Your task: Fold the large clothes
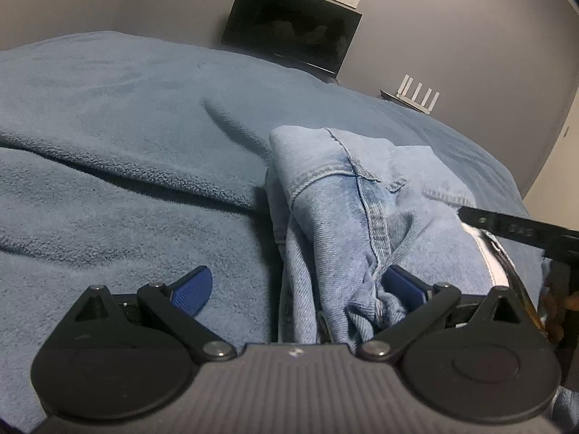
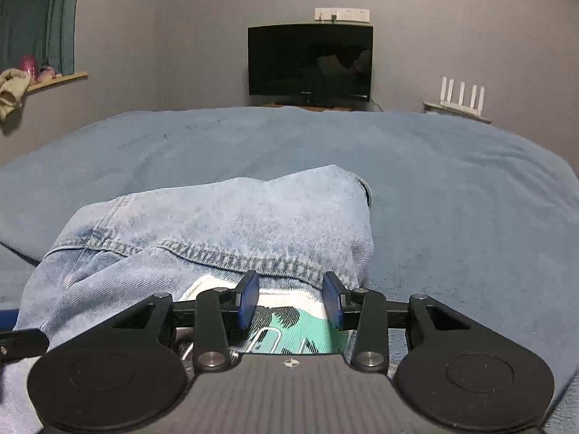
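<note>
No legible writing on jeans

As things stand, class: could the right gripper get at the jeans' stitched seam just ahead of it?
Probably yes: the right gripper is open, the jeans seam lies directly ahead, nothing between.

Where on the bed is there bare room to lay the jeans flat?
Bare blanket lies beyond and right of the jeans, up to the monitor side. The near edge is crowded by both grippers and a patterned garment.
</note>
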Demonstrator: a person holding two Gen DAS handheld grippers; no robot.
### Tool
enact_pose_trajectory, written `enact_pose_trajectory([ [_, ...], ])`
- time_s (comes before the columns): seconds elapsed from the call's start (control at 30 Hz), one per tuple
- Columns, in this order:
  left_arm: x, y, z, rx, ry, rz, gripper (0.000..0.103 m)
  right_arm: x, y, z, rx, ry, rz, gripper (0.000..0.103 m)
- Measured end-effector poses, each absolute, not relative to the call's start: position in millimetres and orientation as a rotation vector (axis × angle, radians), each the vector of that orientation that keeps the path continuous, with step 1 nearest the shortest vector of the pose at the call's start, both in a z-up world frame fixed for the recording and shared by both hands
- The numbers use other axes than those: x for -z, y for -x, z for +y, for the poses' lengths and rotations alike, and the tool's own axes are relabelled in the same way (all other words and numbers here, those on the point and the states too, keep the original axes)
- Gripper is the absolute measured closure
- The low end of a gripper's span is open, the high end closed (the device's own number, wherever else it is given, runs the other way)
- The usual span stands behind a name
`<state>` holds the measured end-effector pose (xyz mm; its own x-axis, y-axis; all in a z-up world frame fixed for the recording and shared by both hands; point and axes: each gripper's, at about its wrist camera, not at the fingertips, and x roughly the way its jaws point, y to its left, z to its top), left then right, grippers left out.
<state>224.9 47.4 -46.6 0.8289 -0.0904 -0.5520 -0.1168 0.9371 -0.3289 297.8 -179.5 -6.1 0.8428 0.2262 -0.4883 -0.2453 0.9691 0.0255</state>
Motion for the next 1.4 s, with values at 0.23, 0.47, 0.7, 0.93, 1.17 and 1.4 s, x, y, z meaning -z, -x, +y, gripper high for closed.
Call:
enact_pose_trajectory([
  [0.23,25.7,-194.8,49.8,0.012,0.333,0.593,0.000,5.4,-225.2,-195.7,-0.264,-0.114,0.517,0.022],
  [0.47,6.9,-143.6,39.5,0.037,0.155,0.590,0.000,3.8,-134.2,-189.3,-0.240,-0.048,0.541,0.029],
  [0.7,-2.4,-105.5,36.6,0.087,0.095,0.620,0.000,4.7,-67.1,-190.9,-0.196,-0.067,0.592,0.023],
  [0.93,7.3,-74.4,28.2,0.147,0.029,0.720,0.000,14.8,-39.3,-183.3,-0.141,-0.074,0.665,0.012],
  [1.17,33.9,-66.5,23.5,0.137,-0.029,0.783,0.000,23.3,-37.5,-176.4,-0.081,-0.040,0.691,0.000],
  [1.4,59.5,-72.5,17.1,0.108,-0.104,0.817,0.000,51.4,-58.8,-170.2,-0.019,-0.039,0.767,0.000],
])
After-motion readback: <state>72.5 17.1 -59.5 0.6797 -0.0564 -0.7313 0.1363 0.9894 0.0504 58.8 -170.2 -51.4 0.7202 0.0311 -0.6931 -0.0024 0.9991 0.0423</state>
